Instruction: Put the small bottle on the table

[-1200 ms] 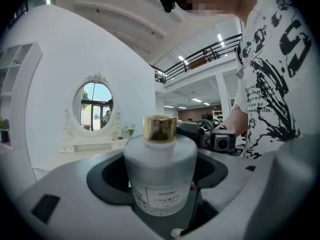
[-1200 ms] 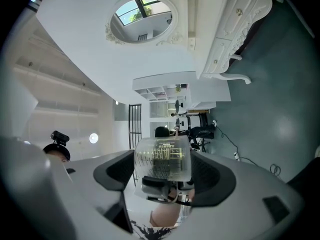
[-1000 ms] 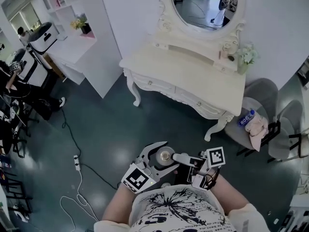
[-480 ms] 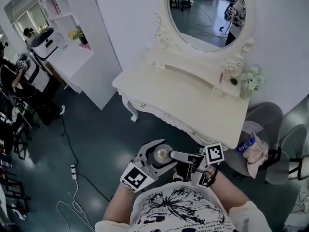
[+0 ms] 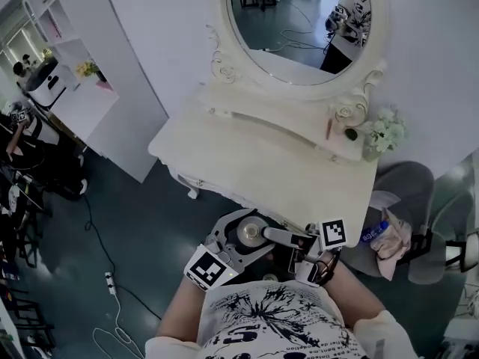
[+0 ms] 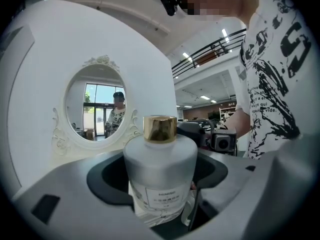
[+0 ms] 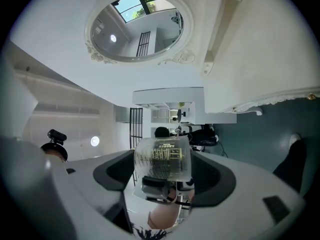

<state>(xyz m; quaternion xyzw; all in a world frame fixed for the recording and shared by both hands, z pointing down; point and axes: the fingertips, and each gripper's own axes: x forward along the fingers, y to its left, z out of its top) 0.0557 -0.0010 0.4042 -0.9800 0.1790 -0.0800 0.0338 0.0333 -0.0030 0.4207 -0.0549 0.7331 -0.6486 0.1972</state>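
Both claws sit tucked against the person's printed shirt, forearms bent. The left gripper (image 5: 253, 232) is clenched on an upright frosted white round bottle with a gold cap (image 6: 160, 164), and just to its right the right gripper (image 7: 162, 176) is clamped on a small clear glass bottle with gold lettering (image 7: 162, 156). This looks like the carry step, nothing set down yet; the next move calls for reaching forward and lowering the bottle onto the cream carved dressing table (image 5: 247, 152) ahead of the claws, short of the oval mirror (image 5: 299, 21) beyond.
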